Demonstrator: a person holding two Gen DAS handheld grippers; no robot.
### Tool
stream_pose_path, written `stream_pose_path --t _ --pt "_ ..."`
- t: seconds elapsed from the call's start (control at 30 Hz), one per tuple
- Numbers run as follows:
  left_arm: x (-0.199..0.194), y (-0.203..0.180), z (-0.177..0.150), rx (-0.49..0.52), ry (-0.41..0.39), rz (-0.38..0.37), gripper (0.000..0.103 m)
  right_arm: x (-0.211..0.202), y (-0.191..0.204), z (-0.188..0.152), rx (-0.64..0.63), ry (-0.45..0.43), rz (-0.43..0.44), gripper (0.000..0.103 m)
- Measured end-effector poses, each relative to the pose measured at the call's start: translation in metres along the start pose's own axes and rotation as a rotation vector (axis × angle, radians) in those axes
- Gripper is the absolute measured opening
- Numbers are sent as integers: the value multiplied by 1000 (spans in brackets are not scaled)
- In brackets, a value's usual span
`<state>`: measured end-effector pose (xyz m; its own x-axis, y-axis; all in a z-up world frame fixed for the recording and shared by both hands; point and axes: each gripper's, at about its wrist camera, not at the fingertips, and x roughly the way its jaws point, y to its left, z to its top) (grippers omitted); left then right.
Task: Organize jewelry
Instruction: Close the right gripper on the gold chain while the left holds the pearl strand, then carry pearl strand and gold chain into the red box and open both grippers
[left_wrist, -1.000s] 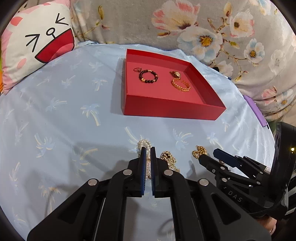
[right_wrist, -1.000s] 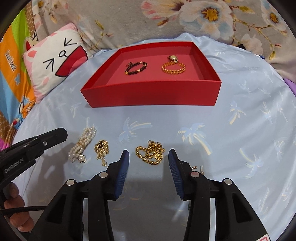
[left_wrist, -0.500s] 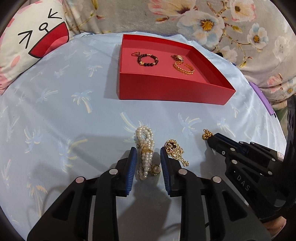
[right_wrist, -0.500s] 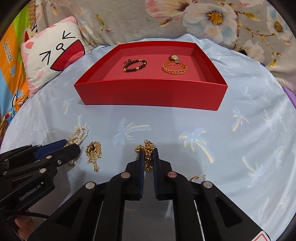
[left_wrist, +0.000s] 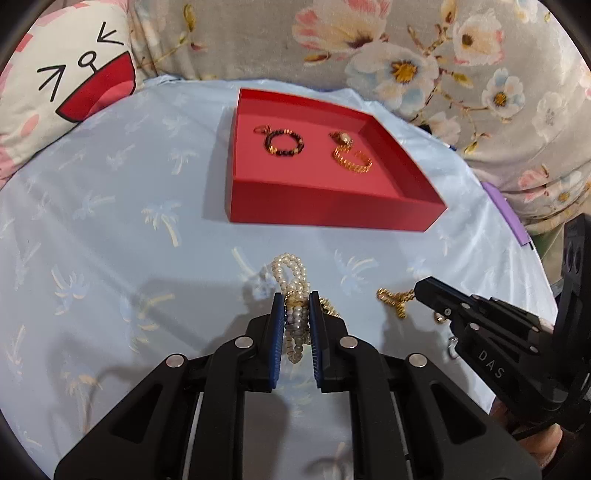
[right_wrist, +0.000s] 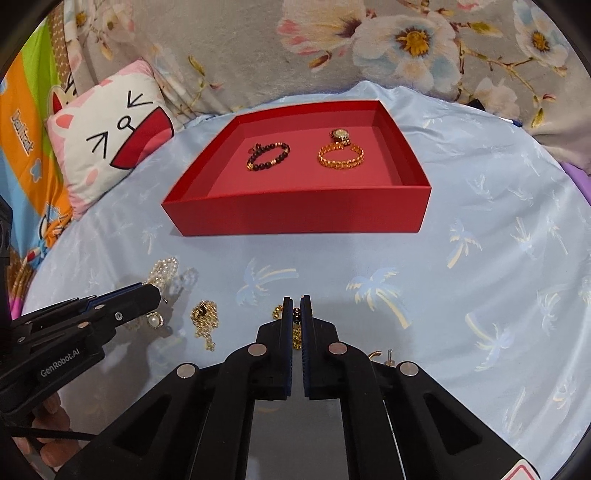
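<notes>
A red tray (left_wrist: 332, 212) (right_wrist: 295, 218) stands at the far side of the blue cloth and holds a dark bead bracelet (left_wrist: 283, 144) (right_wrist: 268, 156) and a gold bracelet with a watch (left_wrist: 351, 157) (right_wrist: 341, 155). My left gripper (left_wrist: 296, 301) is shut on a pearl necklace (left_wrist: 290, 273), which hangs between its pads, lifted slightly off the cloth. My right gripper (right_wrist: 296, 302) is shut on a gold chain (right_wrist: 296, 334), also seen from the left wrist (left_wrist: 393, 299). Another gold chain (right_wrist: 204, 321) lies between the grippers.
A cat-face pillow (left_wrist: 62, 92) (right_wrist: 110, 147) lies at the far left. A flowered grey blanket (left_wrist: 406, 55) runs along the back. Small earrings (right_wrist: 384, 355) lie by my right gripper. A purple item (left_wrist: 506, 210) sits at the cloth's right edge.
My left gripper opened around the pearl necklace, then closed on it. My right gripper closed on the gold chain half a second ago and still holds it.
</notes>
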<state>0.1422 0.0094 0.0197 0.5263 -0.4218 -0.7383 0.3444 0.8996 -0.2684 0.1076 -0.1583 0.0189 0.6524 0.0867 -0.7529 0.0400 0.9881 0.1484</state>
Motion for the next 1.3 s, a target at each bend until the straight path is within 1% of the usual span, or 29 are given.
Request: stream_pose_path --t 0.07,0.13,0.27,0.43,0.57,0.63,0.77,0.9,0.97,1.03,1.13,1.3 --pt "-8 -1 8 -1 -15 -16 12 -8 0 5 0 -19 0 4" --pt "-17 -3 16 1 -36 -28 12 -18 -1 13 7 -40 19 4" --pt "-31 -9 40 21 -80 -42 12 -35 -2 32 7 -87 32 4" --pt "-41 -20 74 62 -135 -48 12 -54 -3 67 -10 -154 41 3" --pt "-37 -27 107 90 -168 -42 12 -61 -8 100 -6 -202 61 4" --pt "-33 -28 118 89 -168 -46 12 -62 -12 115 -1 -218 65 4" --pt "-21 -29 139 93 -175 -41 12 -59 -16 133 -3 -238 53 4" --pt "-3 -31 157 95 -166 -23 12 -46 -19 149 5 -229 53 4" --pt "7 -29 165 89 -153 -32 12 -35 -21 156 12 -216 57 4" --pt "15 -28 169 88 -143 -25 12 -21 -25 161 22 -194 63 4" --pt "32 -24 173 85 -119 -17 12 1 -30 163 37 -157 74 4" --pt "59 -13 176 73 -74 -14 13 35 -32 162 37 -116 55 4"
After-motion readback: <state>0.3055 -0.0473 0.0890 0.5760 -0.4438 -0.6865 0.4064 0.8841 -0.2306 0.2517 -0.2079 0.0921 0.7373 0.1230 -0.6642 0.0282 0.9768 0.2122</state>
